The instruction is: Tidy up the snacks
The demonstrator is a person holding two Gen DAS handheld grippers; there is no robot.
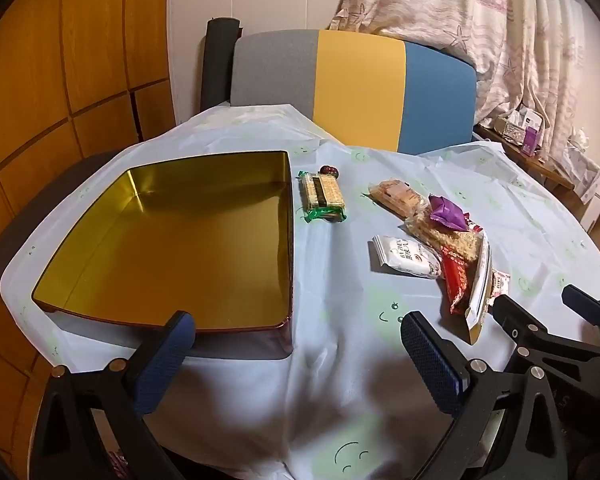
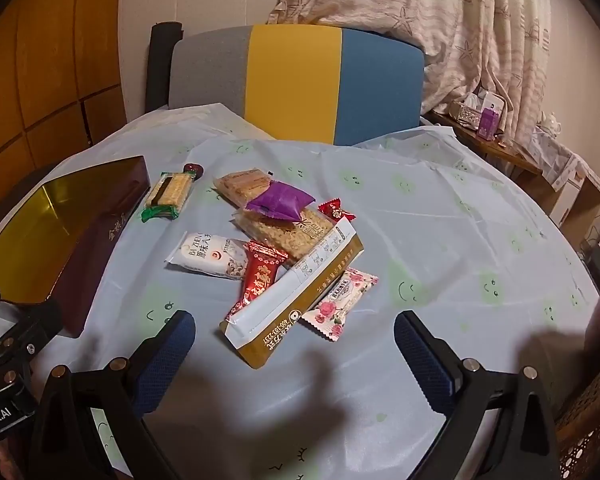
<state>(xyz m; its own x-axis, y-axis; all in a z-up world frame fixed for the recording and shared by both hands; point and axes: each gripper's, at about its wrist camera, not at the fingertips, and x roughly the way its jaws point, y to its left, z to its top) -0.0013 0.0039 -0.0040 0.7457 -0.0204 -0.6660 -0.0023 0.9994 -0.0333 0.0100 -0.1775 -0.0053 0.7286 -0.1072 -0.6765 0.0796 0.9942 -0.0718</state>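
An empty gold-lined tin box sits on the table's left side; its dark red wall shows in the right wrist view. Right of it lies a green-ended cracker pack. A pile of several snacks lies mid-table: a purple packet, a white pack, a red candy bar, a long gold-and-white box and a rose-printed pack. My left gripper hovers open near the tin's front corner. My right gripper hovers open just before the pile. Neither holds anything.
A round table carries a pale blue cloth with green smiley prints. A grey, yellow and blue chair back stands behind it. A cluttered wooden shelf and curtain are at the right, wooden panels at the left.
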